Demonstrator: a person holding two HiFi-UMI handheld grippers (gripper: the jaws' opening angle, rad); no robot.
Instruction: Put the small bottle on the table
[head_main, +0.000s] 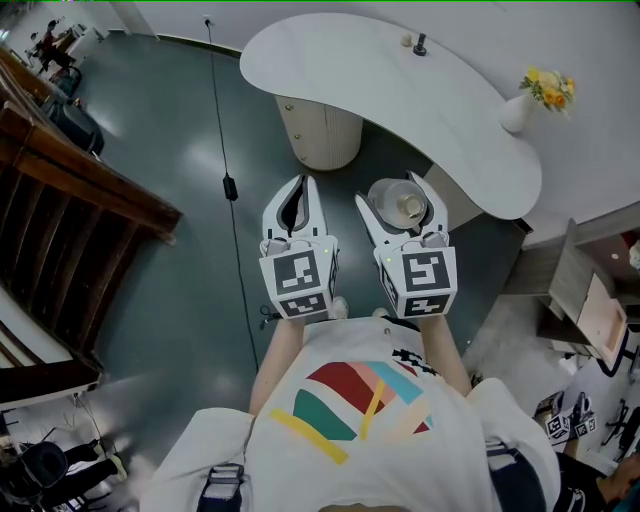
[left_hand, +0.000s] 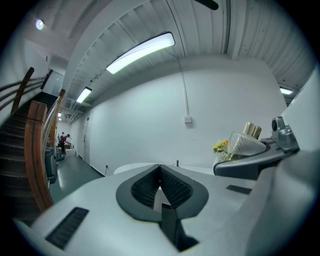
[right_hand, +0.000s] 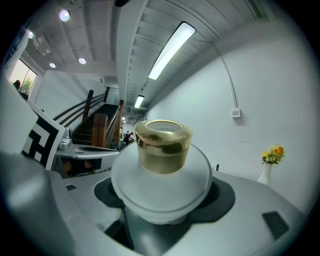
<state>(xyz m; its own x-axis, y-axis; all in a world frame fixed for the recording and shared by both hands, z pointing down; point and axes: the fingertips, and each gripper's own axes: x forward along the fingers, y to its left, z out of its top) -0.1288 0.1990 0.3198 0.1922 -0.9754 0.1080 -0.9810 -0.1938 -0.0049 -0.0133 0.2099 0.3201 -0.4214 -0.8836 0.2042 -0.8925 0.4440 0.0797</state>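
One small bottle (right_hand: 161, 172), gold cap up, pinched between the jaws of the right gripper (head_main: 392, 192) — held in the air just short of the one white table (head_main: 340, 60). Left gripper (head_main: 301, 188) has its jaws pressed together with nothing between. Two grippers side by side. One vase of flowers (head_main: 522, 108) stands on the table.

A white curved table (head_main: 350, 60) stands on a beige cylindrical pedestal (head_main: 320, 132), which rests on the glossy dark grey floor (head_main: 170, 160). Near the table's right end stands a white vase of yellow and orange flowers (head_main: 518, 110). By its far edge sit a small dark upright object (head_main: 420, 45) and, just beside it, a smaller pale object (head_main: 407, 41). A thin black cable (head_main: 216, 110) runs across the floor left of the pedestal.
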